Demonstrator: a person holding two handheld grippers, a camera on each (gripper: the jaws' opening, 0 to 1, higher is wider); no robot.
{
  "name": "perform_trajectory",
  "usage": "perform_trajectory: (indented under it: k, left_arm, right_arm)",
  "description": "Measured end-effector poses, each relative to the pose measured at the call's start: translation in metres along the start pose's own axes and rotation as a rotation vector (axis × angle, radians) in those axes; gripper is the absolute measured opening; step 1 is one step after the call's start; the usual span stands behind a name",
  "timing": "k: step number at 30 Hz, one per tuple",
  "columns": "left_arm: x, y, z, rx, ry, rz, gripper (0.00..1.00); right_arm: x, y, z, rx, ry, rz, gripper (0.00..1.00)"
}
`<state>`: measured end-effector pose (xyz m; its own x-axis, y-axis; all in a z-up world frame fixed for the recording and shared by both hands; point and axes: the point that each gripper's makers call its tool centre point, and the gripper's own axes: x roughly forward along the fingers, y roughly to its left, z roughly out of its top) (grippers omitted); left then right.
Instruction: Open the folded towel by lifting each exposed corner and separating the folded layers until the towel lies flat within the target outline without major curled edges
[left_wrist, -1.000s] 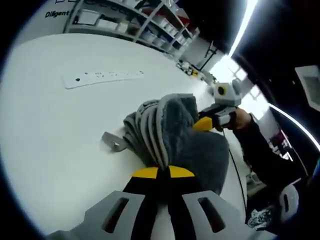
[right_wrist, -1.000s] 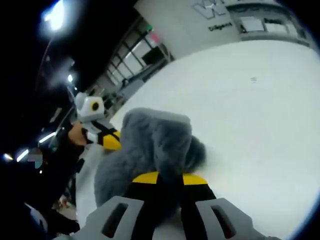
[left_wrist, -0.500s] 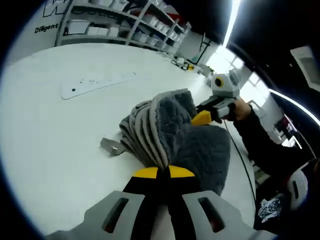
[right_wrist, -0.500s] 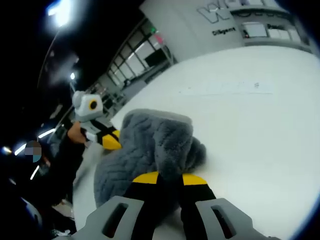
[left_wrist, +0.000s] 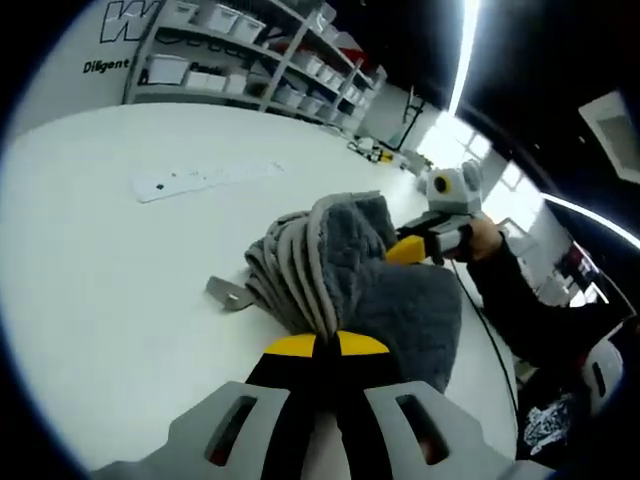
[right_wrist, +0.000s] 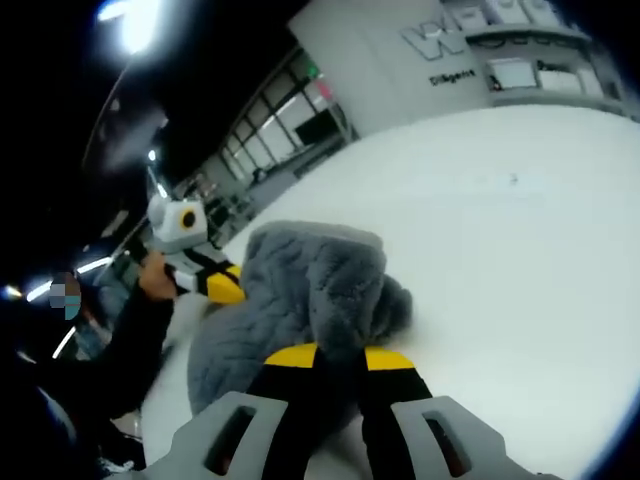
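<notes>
The left hand-held gripper (left_wrist: 318, 345) is clamped on a bunched fold of the grey quilted plush towel (left_wrist: 340, 270); the right hand-held gripper (right_wrist: 330, 352) is clamped on its far side; the towel heaps between them on the white round surface (left_wrist: 110, 270); a flat white strip (left_wrist: 205, 178) lies beyond, well apart.

A broad white bench (left_wrist: 90, 260) carries a bunched grey towel (left_wrist: 340, 275), a small grey angled piece (left_wrist: 228, 294) touching its edge, and a white strip (left_wrist: 205, 178) well apart
</notes>
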<state>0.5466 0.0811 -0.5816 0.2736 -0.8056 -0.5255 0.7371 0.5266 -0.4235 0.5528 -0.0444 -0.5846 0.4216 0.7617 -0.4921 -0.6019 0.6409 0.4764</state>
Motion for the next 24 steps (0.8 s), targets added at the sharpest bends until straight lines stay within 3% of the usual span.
perform_trajectory:
  k: [6, 13, 24]
  left_arm:
    - [-0.0029, -0.0015, 0.002, 0.017, 0.0, 0.025, 0.02]
    - [-0.0051, -0.0034, -0.0001, 0.012, -0.028, 0.042, 0.02]
    - [-0.0042, -0.0041, -0.0043, -0.075, -0.052, 0.05, 0.02]
  right_arm:
    - [-0.0018, 0.0042, -0.0027, -0.045, 0.009, -0.022, 0.11]
    - [-0.0049, 0.0042, -0.0023, -0.024, -0.004, 0.0, 0.11]
    - [-0.0037, 0.0064, -0.0031, -0.015, -0.014, 0.001, 0.11]
